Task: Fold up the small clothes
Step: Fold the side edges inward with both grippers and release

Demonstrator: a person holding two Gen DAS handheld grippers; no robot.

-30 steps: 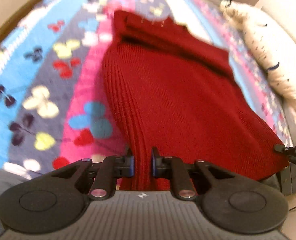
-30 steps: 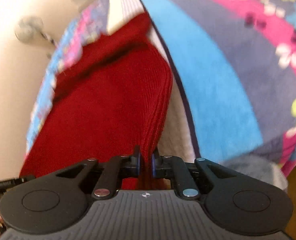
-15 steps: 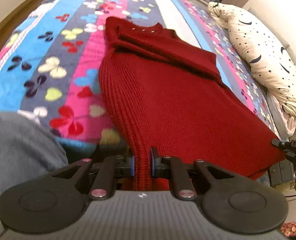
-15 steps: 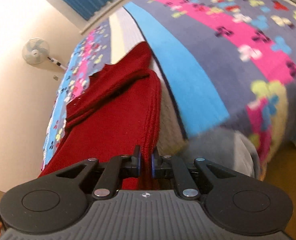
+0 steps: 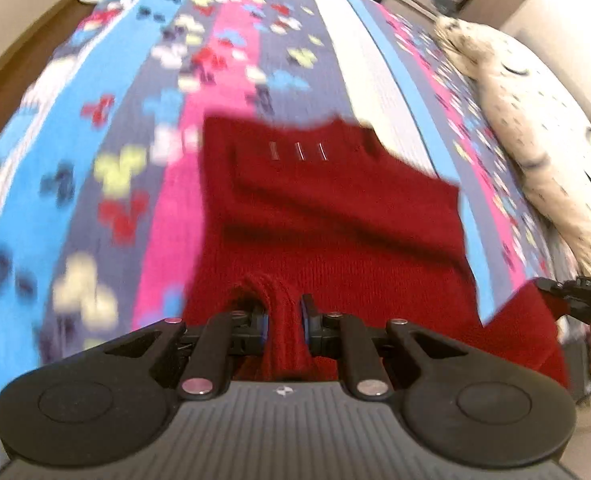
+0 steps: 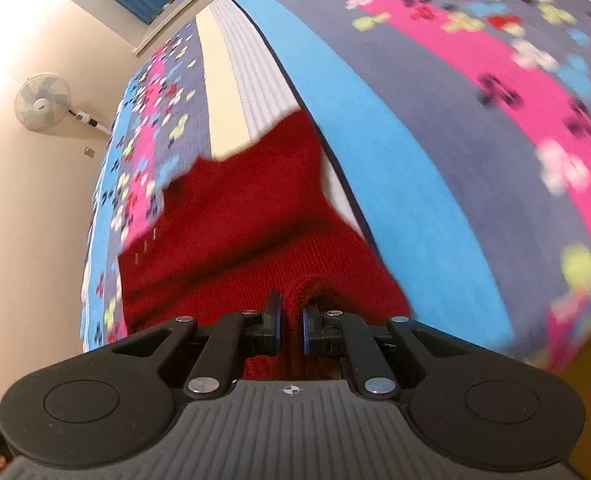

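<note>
Sweater (image 5: 335, 216) hem carried forward; fan (image 6: 43, 103) only right view.

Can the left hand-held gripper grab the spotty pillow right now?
Probably not. The left hand-held gripper is already shut on the red sweater's hem, and the pillow lies off to the right on the bedspread. It would have to let go first.

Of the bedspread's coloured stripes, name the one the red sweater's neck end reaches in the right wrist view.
The white stripe. The red sweater has its far edge overlapping that pale band; the plain blue stripe runs alongside it, and the pink stripe lies farther off.
</note>
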